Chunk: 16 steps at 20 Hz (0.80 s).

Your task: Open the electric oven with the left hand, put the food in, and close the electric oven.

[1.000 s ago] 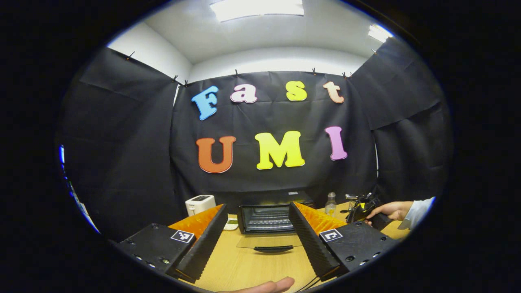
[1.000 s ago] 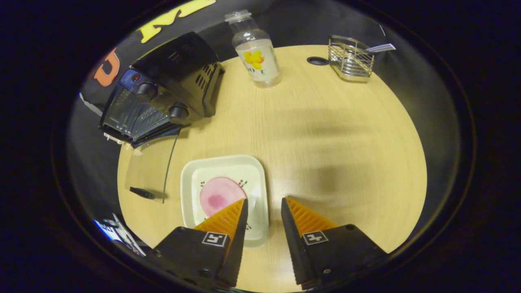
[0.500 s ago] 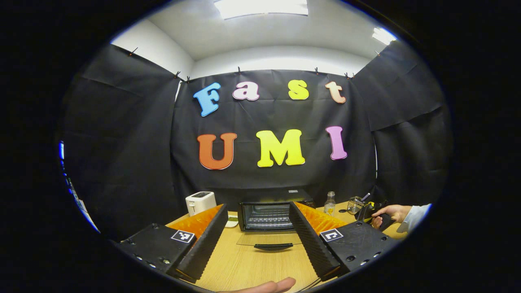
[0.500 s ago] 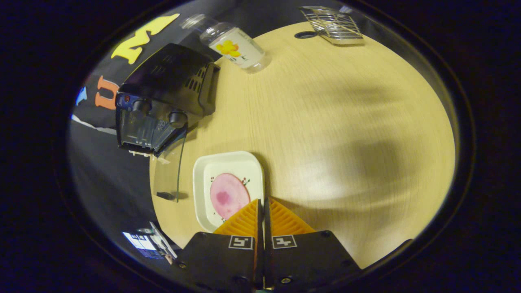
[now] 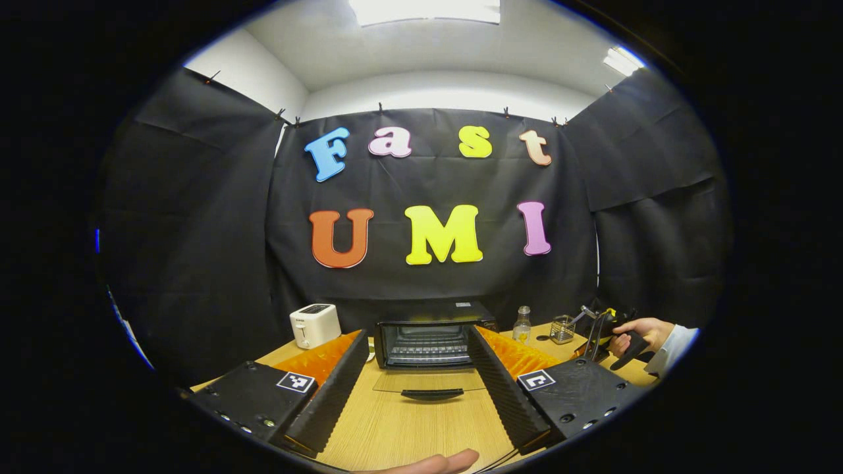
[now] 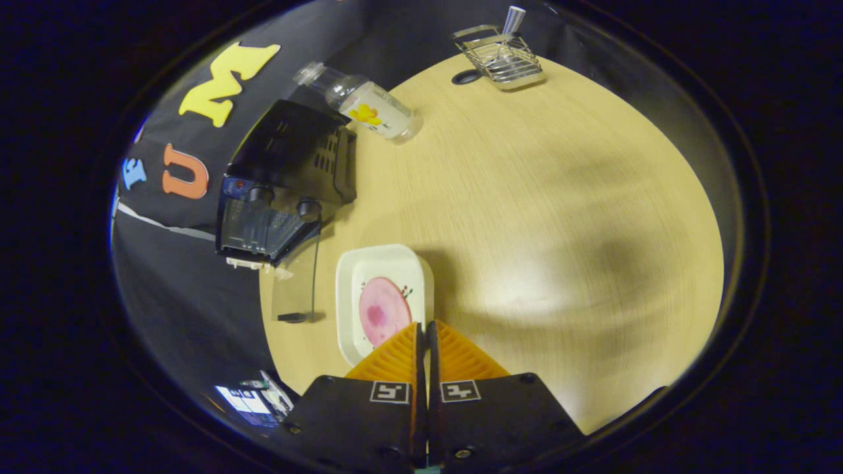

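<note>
In the left gripper view, the left gripper [image 5: 416, 368] gapes wide over the wood-grain table [image 5: 395, 428], framing the boxy black oven [image 5: 429, 336] with its glass door [image 5: 431, 382] folded flat. In the right gripper view, the right gripper [image 6: 425, 339] pinches the rim of a square white plate [image 6: 382, 299] bearing a round pink slice [image 6: 383, 311], beside the open door.

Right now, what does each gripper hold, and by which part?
Right gripper: shut on the plate, at its rim. Left gripper: open, holding nothing.

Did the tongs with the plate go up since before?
Yes. The right tongs rose with the plate: in the right gripper view the oven and table look smaller and farther.
</note>
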{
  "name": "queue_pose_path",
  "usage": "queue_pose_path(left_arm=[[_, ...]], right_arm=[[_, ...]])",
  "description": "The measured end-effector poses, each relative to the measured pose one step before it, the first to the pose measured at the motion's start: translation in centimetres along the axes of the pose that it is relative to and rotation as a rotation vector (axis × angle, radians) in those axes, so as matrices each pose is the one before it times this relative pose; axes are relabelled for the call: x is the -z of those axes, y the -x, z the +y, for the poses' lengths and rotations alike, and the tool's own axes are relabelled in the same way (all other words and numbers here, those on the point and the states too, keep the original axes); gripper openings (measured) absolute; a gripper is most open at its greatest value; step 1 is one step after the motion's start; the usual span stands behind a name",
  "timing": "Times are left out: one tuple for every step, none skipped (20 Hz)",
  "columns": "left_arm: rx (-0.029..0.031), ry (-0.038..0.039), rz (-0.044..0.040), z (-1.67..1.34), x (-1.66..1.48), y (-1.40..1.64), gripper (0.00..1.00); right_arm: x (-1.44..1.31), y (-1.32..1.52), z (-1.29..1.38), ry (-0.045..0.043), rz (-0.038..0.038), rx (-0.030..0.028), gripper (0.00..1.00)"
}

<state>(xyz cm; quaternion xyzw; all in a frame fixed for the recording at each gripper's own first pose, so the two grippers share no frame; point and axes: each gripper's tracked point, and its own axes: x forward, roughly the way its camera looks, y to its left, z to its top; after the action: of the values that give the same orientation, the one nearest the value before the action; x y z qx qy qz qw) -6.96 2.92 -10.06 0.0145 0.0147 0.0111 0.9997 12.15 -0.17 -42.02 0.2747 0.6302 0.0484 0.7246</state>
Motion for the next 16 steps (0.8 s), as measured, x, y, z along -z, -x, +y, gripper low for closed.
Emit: queue_pose_path(left_arm=[[0.00172, 0.00109, -0.00448, 0.17, -0.098, 0.179, 0.96], [0.00121, 0.00205, -0.00432, 0.207, -0.129, 0.21, 0.96], [0.00207, 0.00164, -0.00153, 0.084, -0.068, 0.185, 0.96], [0.00114, 0.00095, -0.00129, 0.161, -0.028, 0.079, 0.96], [-0.00237, 0.00024, -0.00097, 0.31, -0.015, 0.132, 0.96], [-0.00243, -0.00074, -0.00133, 0.279, -0.042, 0.127, 0.96], [-0.00293, -0.00038, -0.00153, 0.249, 0.054, -0.057, 0.96], [-0.0043, -0.00078, -0.0016, 0.356, 0.11, 0.01, 0.96], [-0.00334, -0.00097, -0.00203, 0.308, 0.052, 0.034, 0.96], [-0.00399, -0.00128, 0.00164, 0.332, 0.213, 0.044, 0.96], [-0.00714, 0.00016, 0.0012, 0.407, 0.235, -0.066, 0.96], [-0.00718, 0.00209, 0.00171, 0.397, 0.175, -0.012, 0.96], [-0.00606, 0.00404, 0.0071, 0.303, 0.346, -0.098, 0.96], [-0.00411, 0.00493, 0.00783, 0.302, 0.229, 0.116, 0.96], [-0.00552, 0.00405, 0.00977, 0.379, 0.353, 0.049, 0.96], [-0.00744, 0.00203, 0.00779, 0.428, 0.371, 0.02, 0.96]], right_arm=[[0.032, 0.609, 0.404, -0.00231, -0.00785, -0.01113, 0.02], [-0.145, 0.539, 0.455, 0.00552, -0.01378, -0.00437, 0.04], [0.006, 0.725, 0.391, 0.009, -0.01534, -0.00157, 0.01], [-0.004, 0.566, 0.528, 0.00935, -0.01162, -0.00136, 0.04], [0.21, 0.623, 0.662, 0.00793, -0.00863, -0.00458, 0.01], [0.181, 0.467, 0.799, 0.0117, -0.00609, -0.0075, 0.04], [0.261, 0.244, 0.864, 0.01619, -0.00105, -0.00973, 0.04], [0.336, 0.196, 0.929, 0.01251, -0.00057, -0.01314, 0.04], [0.27, 0.241, 0.998, 0.00891, -0.0007, -0.01215, 0.04], [0.265, -0.04, 0.954, 0.00928, 0.00067, -0.0091, 0.04], [0.262, -0.069, 0.733, 0.01031, 0.00065, -0.00646, 0.01], [0.184, -0.088, 0.879, 0.00891, -0.00017, -0.00454, 0.04], [0.241, -0.259, 0.826, 0.01106, 0.00067, -0.00374, 0.04], [0.141, -0.35, 0.796, 0.00968, 0.00041, -0.00171, 0.04], [0.264, -0.486, 0.612, 0.00383, 0.00075, 0.00194, 0.04], [0.241, -0.588, 0.587, 0.00087, -0.0002, 0.00345, 0.04]])
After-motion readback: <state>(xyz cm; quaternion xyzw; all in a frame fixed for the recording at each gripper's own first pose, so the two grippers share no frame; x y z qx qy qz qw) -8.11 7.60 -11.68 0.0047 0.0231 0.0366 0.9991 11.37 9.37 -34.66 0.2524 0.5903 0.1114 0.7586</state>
